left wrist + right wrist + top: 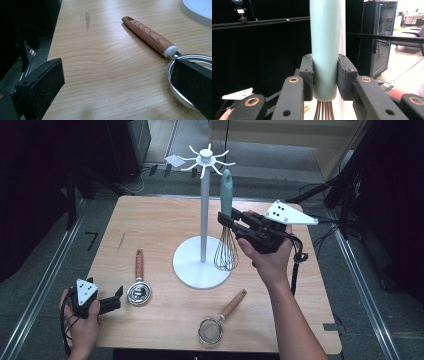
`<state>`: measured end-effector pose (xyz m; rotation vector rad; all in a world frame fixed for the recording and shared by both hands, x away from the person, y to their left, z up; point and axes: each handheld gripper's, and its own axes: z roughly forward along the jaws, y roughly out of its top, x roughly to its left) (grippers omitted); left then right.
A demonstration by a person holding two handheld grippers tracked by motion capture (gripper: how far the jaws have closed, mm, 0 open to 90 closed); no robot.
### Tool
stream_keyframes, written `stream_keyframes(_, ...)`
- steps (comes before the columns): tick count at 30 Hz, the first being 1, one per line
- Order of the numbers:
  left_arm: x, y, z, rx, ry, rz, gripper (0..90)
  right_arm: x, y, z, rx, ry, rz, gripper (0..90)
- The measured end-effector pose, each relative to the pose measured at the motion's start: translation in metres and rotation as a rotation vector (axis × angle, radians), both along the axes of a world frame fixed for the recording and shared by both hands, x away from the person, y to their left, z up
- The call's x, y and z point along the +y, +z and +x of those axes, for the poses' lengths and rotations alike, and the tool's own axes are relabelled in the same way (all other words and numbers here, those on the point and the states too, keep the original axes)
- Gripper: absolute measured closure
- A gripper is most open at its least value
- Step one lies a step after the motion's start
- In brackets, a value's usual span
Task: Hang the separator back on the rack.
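Two grippers at a wooden desk (165,220), one carrying a whisk beside a hook stand.
Largest is the white stand (203,220), its hooks seemingly meant for hanging utensils. The right gripper (226,220), raised on an upturned wrist, is clamped on the upright whisk (226,195) at its teal handle. The left gripper (118,299) rests low, jaws apart, by a wooden-handled coil whisk (138,285).

Your right hand-held gripper (226,218) holds the whisk (226,227) upright just right of the stand (202,242) at the middle of the table (165,220). Left of the stand lies a spiral whisk (139,282) (your left hand-held gripper (118,298) just beside its head); the strainer (220,317) lies in front.
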<state>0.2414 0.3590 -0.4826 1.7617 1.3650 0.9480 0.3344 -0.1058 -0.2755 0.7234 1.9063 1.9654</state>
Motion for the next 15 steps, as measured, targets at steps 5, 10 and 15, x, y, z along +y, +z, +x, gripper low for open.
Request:
stream_keyframes(5, -0.0002, 0.0001, 0.0000, 0.001, -0.001, 0.002, 0.0, 0.0025, 0.0011, 0.0024, 0.006, 0.003, 0.003, 71.3)
stream_keyframes(10, -0.0003, 0.0000, 0.0001, 0.000, -0.001, 0.003, 0.0, 0.0048, 0.0006, 0.0050, 0.012, 0.005, -0.001, 71.3)
stream_keyframes(15, -0.0002, 0.0000, 0.0001, 0.000, 0.002, 0.002, 0.0, 0.0071, 0.0009, 0.0069, 0.013, 0.004, -0.003, 71.3)
